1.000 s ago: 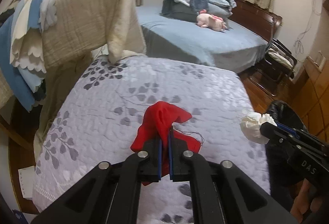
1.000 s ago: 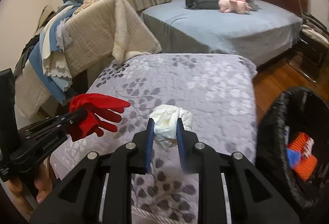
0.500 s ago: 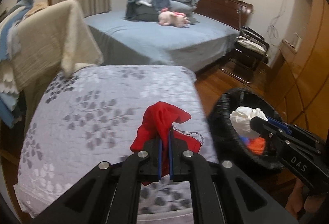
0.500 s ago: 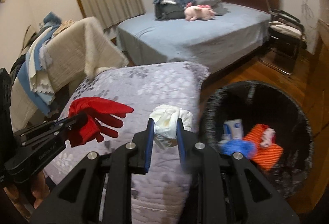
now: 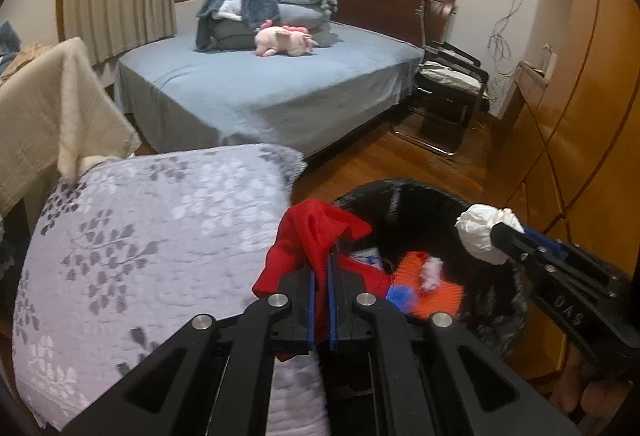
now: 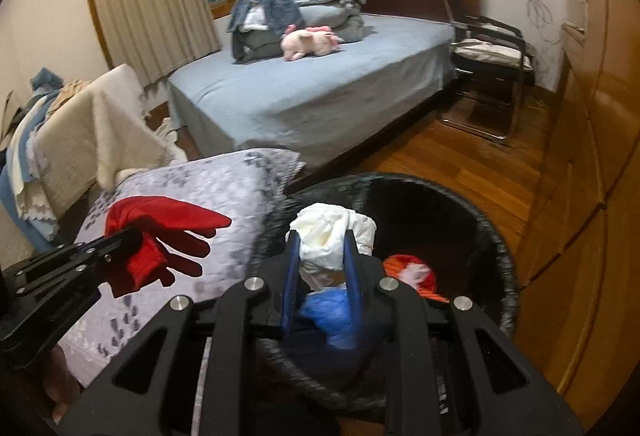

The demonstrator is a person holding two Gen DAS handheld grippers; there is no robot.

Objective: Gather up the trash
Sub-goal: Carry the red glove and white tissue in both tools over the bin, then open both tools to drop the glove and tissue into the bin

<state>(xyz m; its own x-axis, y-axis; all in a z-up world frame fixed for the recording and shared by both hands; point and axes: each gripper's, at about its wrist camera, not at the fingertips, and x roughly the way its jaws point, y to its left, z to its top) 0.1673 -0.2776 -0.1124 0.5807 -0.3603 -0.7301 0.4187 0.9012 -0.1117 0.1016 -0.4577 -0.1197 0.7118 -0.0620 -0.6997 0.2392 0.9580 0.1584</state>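
My left gripper (image 5: 320, 268) is shut on a red glove (image 5: 312, 232) and holds it at the left rim of the black trash bin (image 5: 404, 192). It also shows in the right wrist view (image 6: 132, 236) with the red glove (image 6: 160, 224). My right gripper (image 6: 320, 248) is shut on a crumpled white tissue wad (image 6: 332, 232) above the black trash bin (image 6: 460, 204). The white wad (image 5: 480, 232) also shows in the left wrist view. Orange, blue and white trash (image 6: 412, 272) lies inside the bin.
A low table with a grey leaf-print cover (image 5: 140, 220) stands left of the bin. A blue bed (image 5: 260, 88) with a pink plush toy (image 5: 284, 40) is behind. A black chair (image 6: 492, 52) and wooden cabinets (image 6: 592, 156) are on the right. Draped cloths (image 6: 80, 132) hang at left.
Both grippers have swung right, from over the covered table to the bin. The white wad now hangs over the bin's opening and the red glove is at its rim.
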